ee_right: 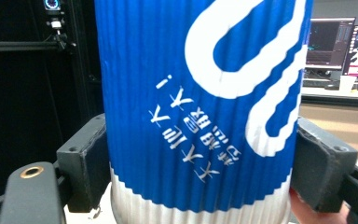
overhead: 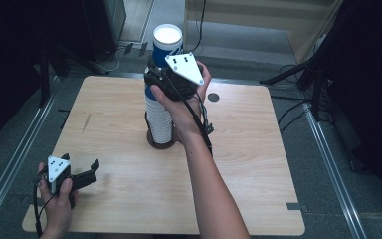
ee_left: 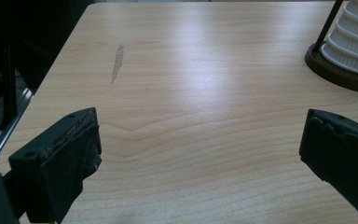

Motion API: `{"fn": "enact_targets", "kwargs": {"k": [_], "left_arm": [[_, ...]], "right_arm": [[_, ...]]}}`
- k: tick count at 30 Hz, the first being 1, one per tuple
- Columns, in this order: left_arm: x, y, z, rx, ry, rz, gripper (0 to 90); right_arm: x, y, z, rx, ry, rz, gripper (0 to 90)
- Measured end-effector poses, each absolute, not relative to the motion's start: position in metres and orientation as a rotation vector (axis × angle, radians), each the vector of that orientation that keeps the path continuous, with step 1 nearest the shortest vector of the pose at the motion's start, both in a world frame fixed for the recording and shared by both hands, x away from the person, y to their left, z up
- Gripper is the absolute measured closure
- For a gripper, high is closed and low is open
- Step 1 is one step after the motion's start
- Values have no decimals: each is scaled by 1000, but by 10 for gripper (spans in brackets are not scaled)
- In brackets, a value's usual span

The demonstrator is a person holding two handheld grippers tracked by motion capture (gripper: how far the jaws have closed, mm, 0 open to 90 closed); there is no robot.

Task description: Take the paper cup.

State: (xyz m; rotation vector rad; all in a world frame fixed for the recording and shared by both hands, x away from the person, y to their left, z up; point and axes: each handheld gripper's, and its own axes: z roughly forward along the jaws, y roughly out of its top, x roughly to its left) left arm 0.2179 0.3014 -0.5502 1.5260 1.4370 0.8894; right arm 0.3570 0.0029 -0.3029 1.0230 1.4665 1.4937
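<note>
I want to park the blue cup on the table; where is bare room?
Bare wood lies right of the cup stack up to the table edge, and on the left between stack and left gripper. The middle is crowded: stack, its dark base, right gripper holding the blue cup.

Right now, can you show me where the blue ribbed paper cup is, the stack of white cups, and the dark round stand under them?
blue ribbed paper cup [ee_right: 168,70]: right gripper view, its blue side wall.
stack of white cups [overhead: 160,119]: high view, the stack's middle.
dark round stand [ee_left: 328,70]: left gripper view, its base rim.
</note>
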Motion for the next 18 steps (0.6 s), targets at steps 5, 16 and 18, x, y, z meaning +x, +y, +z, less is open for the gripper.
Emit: {"fn": "enact_targets", "kwargs": {"k": [5,16,18], "left_arm": [[218,301,-550,1527,1436,890,0],[218,302,-550,1525,1435,887,0],[218,301,-550,1528,1435,890,0]], "right_arm": [[357,-3,-301,1030,1456,1487,180],[353,-25,-297,1040,1426,1466,180],[352,-30,-297,1042,1417,1463,180]]}}
